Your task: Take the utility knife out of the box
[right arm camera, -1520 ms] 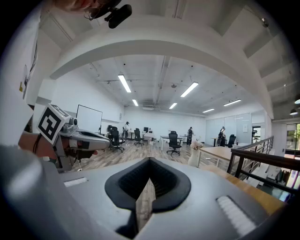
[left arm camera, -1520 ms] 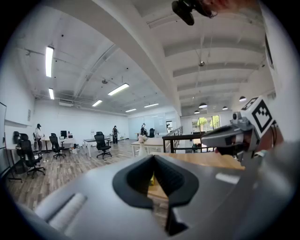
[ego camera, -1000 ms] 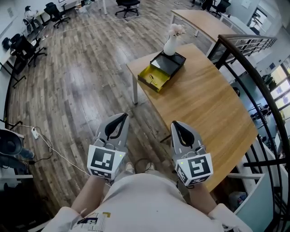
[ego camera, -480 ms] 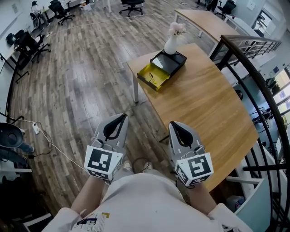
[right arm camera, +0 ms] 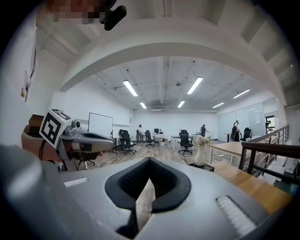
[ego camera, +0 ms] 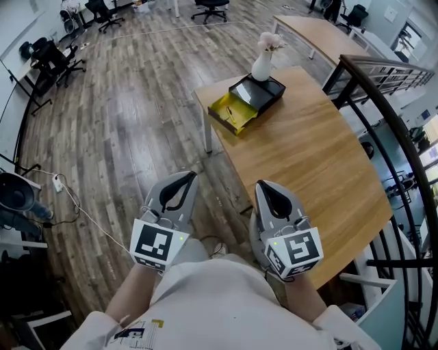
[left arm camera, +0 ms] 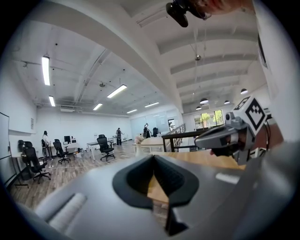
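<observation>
On the far end of the wooden table [ego camera: 308, 157] stands a black box [ego camera: 257, 94], with its yellow part [ego camera: 230, 116] open toward me. A thin dark thing lies in the yellow part, too small to name. My left gripper [ego camera: 189, 176] and right gripper [ego camera: 263, 185] hover side by side over the floor, short of the table's near corner. Both are shut and hold nothing. The left gripper view shows its jaw tips [left arm camera: 153, 158] meeting. So does the right gripper view [right arm camera: 150, 160], with the box [right arm camera: 201, 166] far ahead.
A white vase with flowers [ego camera: 262, 63] stands right behind the box. A black stair railing [ego camera: 387, 96] runs along the table's right side. A cable [ego camera: 79, 217] lies on the wood floor at left. Office chairs [ego camera: 209, 8] and another table [ego camera: 321, 33] stand farther off.
Both grippers have moved a little forward toward the table along with the person. They stay side by side and shut.
</observation>
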`<action>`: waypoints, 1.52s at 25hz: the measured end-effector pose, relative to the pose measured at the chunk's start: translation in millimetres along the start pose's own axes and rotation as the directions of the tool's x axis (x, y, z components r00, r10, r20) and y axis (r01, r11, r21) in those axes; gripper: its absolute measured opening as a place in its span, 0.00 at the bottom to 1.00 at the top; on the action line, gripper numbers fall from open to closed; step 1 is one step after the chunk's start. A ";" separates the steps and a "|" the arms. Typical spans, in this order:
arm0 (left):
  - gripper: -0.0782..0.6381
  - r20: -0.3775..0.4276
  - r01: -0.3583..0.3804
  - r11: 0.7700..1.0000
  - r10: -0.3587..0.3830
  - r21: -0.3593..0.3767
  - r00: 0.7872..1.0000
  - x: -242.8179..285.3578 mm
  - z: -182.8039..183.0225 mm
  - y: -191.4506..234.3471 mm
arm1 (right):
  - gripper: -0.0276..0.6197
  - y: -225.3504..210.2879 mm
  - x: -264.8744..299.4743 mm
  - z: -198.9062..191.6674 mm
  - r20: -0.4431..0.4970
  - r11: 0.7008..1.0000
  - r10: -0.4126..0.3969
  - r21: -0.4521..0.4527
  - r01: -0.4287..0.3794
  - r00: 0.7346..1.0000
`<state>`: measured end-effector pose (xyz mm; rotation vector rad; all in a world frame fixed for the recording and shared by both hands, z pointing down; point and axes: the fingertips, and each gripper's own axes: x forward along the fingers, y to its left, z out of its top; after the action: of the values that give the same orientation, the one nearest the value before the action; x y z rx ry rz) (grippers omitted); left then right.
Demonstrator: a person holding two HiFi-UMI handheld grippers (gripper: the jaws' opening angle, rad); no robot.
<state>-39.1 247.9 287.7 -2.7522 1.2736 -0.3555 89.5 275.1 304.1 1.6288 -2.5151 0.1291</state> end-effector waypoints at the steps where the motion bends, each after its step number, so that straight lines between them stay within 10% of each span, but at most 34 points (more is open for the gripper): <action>1: 0.11 -0.006 -0.004 1.000 0.004 0.000 1.000 0.4 -0.4 -2.3 | 0.04 -2.9 -1.3 -1.0 0.001 1.000 0.001 0.002 -0.001 1.000; 24: 0.11 -0.018 0.020 0.999 -0.020 0.035 1.000 57.1 -5.7 17.3 | 0.04 -43.4 43.7 -3.5 0.020 0.999 -0.033 0.020 0.033 0.999; 38: 0.11 -0.045 0.107 0.994 -0.107 -0.007 0.993 151.4 -21.5 120.8 | 0.04 -65.8 168.3 11.6 -0.054 0.995 -0.094 0.018 0.095 0.994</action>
<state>-39.1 54.8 313.3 -2.8394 1.1408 -0.4267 80.8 94.9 320.2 1.7245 -2.4008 0.1856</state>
